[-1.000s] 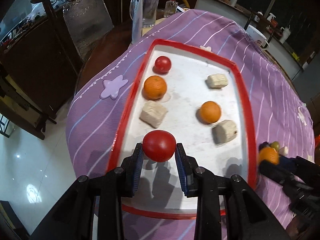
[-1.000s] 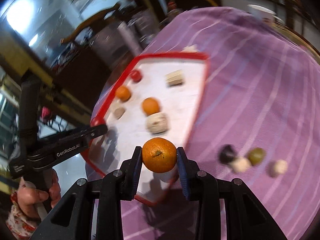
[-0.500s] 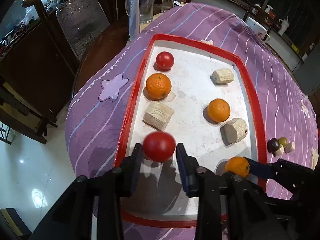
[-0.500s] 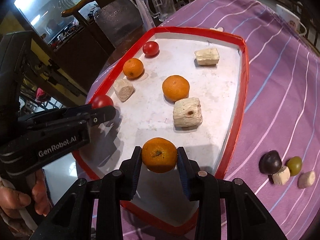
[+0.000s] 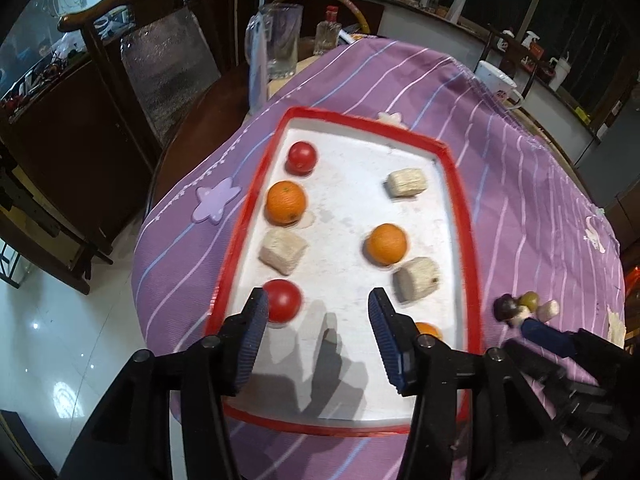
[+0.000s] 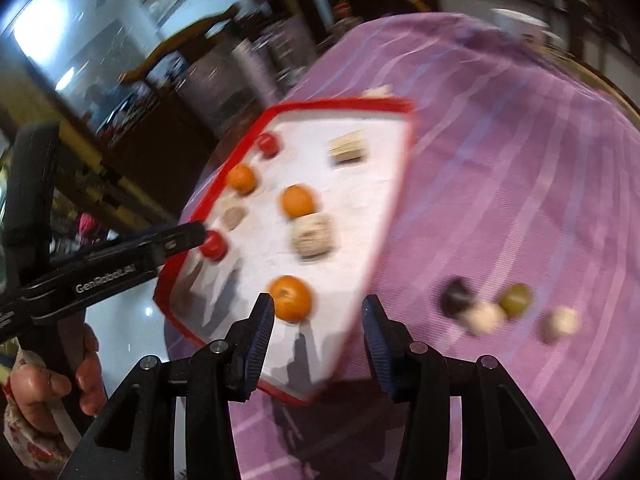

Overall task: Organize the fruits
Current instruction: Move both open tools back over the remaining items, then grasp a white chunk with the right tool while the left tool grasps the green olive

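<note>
A red-rimmed white tray (image 5: 452, 168) lies on the purple striped cloth. It carries two tomatoes, three oranges and three beige blocks. My left gripper (image 5: 316, 312) hangs over the tray's near left part, its jaws opening. The near tomato (image 5: 282, 300) rests on the tray beside the left finger, free of the pads. In the right wrist view my right gripper (image 6: 318, 312) is over the tray's near right corner, jaws opening too. The orange (image 6: 291, 297) sits on the tray just ahead of its left finger. That view is blurred.
A dark fruit (image 5: 505, 306), a green one (image 5: 530, 300) and pale pieces (image 5: 549, 310) lie on the cloth right of the tray. A glass pitcher (image 5: 280, 44), a bottle (image 5: 328, 36) and a white mug (image 5: 494, 80) stand at the far edge. A chair (image 5: 160, 64) stands at the left, above tiled floor.
Both grippers have opened. The tomato left the left jaws and the orange left the right jaws; both now rest on the tray. The left gripper has risen a little.
</note>
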Demonstrator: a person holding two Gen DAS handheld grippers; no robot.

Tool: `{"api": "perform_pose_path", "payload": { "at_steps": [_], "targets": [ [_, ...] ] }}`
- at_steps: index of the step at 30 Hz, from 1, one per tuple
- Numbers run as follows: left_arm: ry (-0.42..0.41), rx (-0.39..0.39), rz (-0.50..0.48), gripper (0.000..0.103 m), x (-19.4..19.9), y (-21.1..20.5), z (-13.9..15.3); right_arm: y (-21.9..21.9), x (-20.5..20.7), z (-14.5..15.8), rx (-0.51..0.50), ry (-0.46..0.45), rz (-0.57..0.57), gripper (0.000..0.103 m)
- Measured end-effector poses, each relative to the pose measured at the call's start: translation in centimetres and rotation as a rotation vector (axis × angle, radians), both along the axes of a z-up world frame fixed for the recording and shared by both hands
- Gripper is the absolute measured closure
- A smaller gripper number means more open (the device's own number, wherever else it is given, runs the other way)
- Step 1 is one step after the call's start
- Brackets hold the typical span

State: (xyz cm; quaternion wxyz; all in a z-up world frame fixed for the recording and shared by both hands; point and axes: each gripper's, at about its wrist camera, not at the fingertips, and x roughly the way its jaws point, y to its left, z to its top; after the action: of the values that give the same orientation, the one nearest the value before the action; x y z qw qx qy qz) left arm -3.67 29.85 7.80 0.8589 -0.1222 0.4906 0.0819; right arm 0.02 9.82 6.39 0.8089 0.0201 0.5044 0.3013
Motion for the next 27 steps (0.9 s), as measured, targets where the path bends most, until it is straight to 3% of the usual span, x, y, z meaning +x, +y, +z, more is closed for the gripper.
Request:
{"api": "perform_pose_path", "payload": {
  "at_steps": [6, 10, 21, 27],
  "targets": [
    [-0.018, -0.011, -0.020, 0.051, 0.3, -3.0, 1.6, -9.8, 0.8, 0.0, 0.018, 0.046, -0.244, 0.053],
    [-0.046, -0.002, -0.054, 0.044, 0.4, -5.9, 3.0, -14.0, 0.7, 0.0, 0.003, 0.035, -0.329, 0.053],
    [-0.049, -0.027, -0.126, 0.043, 0.6, -11.9, 2.6, -20.3, -0.3, -1.2, -0.029, 0.051, -0.396, 0.053],
    [-0.004, -0.051, -0.124, 0.043, 0.4, -12.6, 0.7, -19.3, 0.1, -2.3, -0.070, 0.041, -0.333, 0.053]
  ]
}}
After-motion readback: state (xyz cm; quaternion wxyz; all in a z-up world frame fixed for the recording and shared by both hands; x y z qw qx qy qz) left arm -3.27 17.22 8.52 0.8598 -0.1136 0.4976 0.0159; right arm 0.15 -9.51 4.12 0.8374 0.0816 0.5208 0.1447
